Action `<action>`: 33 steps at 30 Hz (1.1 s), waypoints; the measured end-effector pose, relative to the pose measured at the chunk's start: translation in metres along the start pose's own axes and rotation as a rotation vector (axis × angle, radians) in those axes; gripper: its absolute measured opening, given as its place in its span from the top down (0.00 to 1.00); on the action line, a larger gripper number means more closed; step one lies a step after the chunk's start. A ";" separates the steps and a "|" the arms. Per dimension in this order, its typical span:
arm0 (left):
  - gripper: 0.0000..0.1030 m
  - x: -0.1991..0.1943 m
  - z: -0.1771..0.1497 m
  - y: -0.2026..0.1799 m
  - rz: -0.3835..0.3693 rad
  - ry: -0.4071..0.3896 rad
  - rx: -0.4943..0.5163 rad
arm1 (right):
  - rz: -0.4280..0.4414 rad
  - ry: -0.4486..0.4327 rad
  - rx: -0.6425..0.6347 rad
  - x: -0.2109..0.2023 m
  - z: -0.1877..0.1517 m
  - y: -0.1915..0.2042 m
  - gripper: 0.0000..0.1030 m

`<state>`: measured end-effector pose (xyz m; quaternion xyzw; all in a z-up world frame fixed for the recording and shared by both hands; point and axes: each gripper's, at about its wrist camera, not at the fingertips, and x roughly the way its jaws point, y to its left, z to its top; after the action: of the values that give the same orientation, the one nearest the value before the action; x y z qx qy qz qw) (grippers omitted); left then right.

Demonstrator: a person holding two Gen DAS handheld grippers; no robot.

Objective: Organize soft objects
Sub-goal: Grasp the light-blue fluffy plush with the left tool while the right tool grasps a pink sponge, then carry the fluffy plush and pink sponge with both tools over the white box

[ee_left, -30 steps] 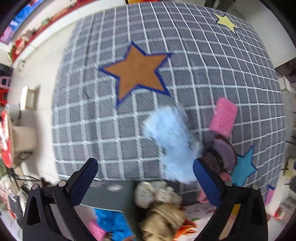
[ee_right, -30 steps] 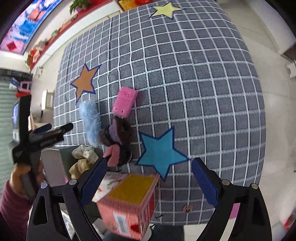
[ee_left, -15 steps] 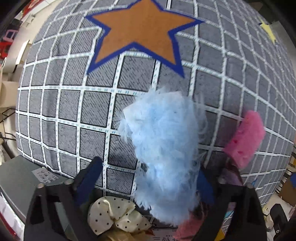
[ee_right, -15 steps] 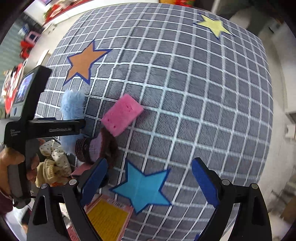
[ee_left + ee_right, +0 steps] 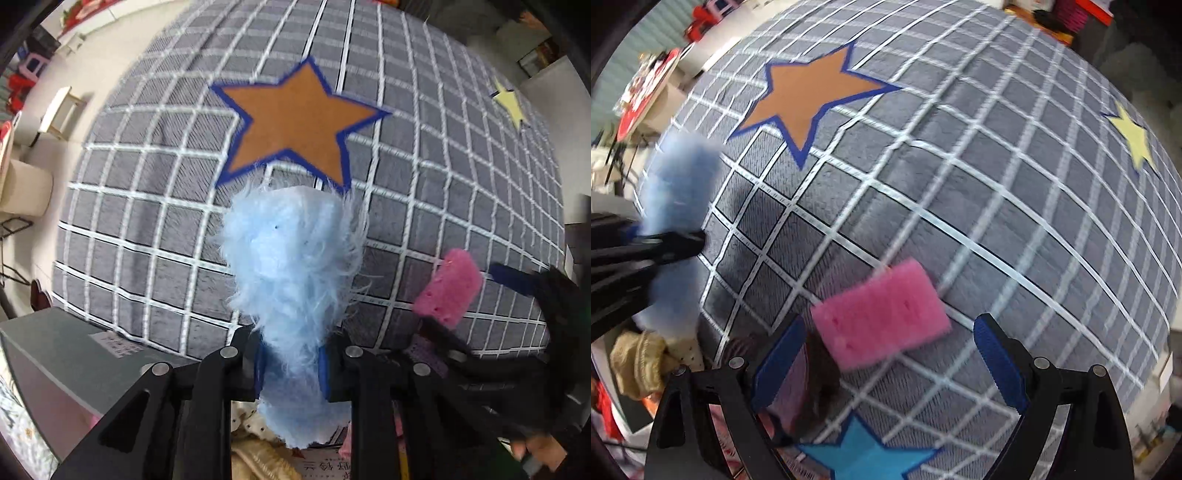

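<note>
My left gripper (image 5: 291, 373) is shut on a fluffy light-blue fur piece (image 5: 291, 266) and holds it upright, lifted over the grey checked mat (image 5: 147, 192); the fur piece also shows in the right wrist view (image 5: 677, 192). A pink sponge (image 5: 882, 312) lies on the mat, and it shows at the right of the left wrist view (image 5: 448, 293). My right gripper (image 5: 886, 363) is open just above the sponge, its fingers either side of it. A dark purple knitted item (image 5: 809, 384) lies beside the left finger.
The mat carries an orange star (image 5: 295, 122), a yellow star (image 5: 1132, 136) and a blue star (image 5: 864, 456). A grey box (image 5: 62, 369) stands at the mat's near-left edge. Cream and dotted soft items (image 5: 642, 363) lie by it.
My left gripper closed on the blue fur piece and lifted it off the mat. My right gripper moved down and forward until it straddles the pink sponge.
</note>
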<state>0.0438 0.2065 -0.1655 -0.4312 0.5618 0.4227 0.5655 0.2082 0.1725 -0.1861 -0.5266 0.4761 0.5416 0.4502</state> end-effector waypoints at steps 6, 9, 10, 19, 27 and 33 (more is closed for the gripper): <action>0.76 -0.035 0.002 -0.008 0.001 -0.041 0.020 | -0.067 0.045 -0.060 0.025 0.005 0.012 0.07; 0.76 -0.045 -0.012 -0.010 -0.003 -0.059 0.034 | -0.071 0.032 0.010 0.018 0.004 0.001 0.23; 0.76 -0.049 -0.014 -0.013 -0.002 -0.067 0.046 | -0.062 0.027 0.054 0.013 0.002 -0.009 0.23; 0.76 -0.053 -0.041 -0.024 -0.009 -0.115 0.160 | 0.165 -0.031 0.460 -0.029 -0.045 -0.091 0.23; 0.76 -0.080 -0.078 -0.039 -0.016 -0.185 0.309 | 0.167 -0.112 0.572 -0.081 -0.114 -0.082 0.23; 0.76 -0.098 -0.115 -0.044 -0.052 -0.218 0.396 | 0.162 -0.176 0.668 -0.121 -0.161 -0.071 0.23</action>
<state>0.0542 0.0841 -0.0668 -0.2776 0.5581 0.3335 0.7072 0.3059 0.0244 -0.0671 -0.2620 0.6265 0.4331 0.5926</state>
